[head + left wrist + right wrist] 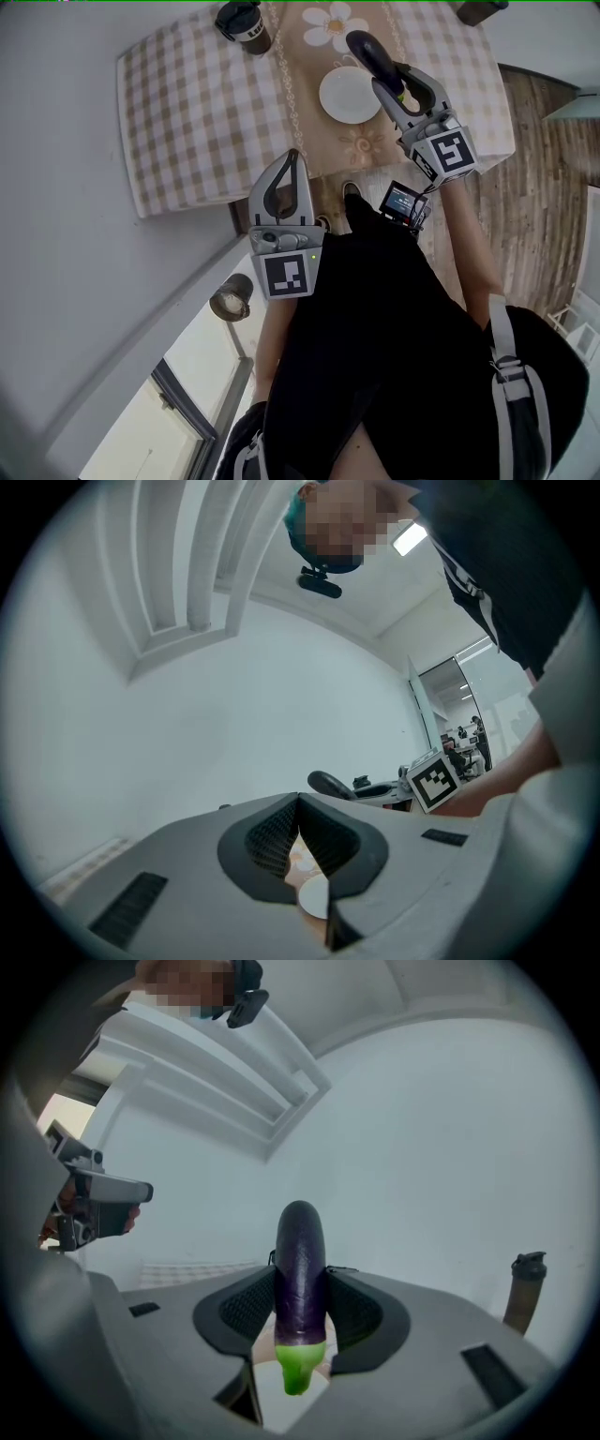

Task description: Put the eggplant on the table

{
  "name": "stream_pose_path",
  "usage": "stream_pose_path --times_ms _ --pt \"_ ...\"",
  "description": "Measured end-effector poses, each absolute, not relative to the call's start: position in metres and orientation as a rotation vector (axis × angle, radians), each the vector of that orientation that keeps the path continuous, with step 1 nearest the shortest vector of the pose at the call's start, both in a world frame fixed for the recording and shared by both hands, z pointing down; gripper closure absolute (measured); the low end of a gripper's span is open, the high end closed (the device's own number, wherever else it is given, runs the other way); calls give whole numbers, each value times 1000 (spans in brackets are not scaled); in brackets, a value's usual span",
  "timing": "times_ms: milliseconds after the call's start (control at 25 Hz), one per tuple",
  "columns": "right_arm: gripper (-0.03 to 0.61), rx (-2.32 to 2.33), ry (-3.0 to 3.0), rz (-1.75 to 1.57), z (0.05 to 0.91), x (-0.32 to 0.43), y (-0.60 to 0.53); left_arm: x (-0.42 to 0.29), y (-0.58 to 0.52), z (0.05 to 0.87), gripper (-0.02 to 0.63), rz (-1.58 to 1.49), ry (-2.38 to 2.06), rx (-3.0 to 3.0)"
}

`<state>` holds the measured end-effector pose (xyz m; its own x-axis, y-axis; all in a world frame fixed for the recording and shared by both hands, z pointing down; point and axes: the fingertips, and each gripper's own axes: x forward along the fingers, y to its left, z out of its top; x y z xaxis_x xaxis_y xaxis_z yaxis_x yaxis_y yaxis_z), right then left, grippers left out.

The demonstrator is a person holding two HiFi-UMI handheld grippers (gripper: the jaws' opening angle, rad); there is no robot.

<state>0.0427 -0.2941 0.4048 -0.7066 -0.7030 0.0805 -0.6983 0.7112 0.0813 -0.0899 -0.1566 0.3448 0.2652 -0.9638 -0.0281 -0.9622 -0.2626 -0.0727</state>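
A dark purple eggplant (300,1269) with a green stem end is clamped between the jaws of my right gripper (300,1309), standing upright. In the head view the right gripper (401,86) holds the eggplant (372,54) over the right rim of a white plate (347,96) on the table (187,112). My left gripper (287,187) hangs near the table's front edge, shut with nothing in it. From the left gripper view, the left gripper (300,841) has its pads pressed together, and the eggplant (330,785) shows in the distance.
A dark lidded cup (244,25) stands at the table's far left. The checked cloth has a beige floral runner (328,37) down the middle. The cup (523,1290) also shows at right in the right gripper view. Wood floor (534,169) lies right of the table.
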Motion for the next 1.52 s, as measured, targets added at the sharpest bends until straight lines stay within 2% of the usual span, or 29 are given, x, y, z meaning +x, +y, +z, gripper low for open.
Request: stream_pose_path --times_ms 880,1520 --pt "403 891 -2503 114 560 28 -325 -90 -160 350 604 -70 1894 -2429" --pt "402 846 -2397 172 604 32 -323 -94 -156 354 604 -72 1906 -2428"
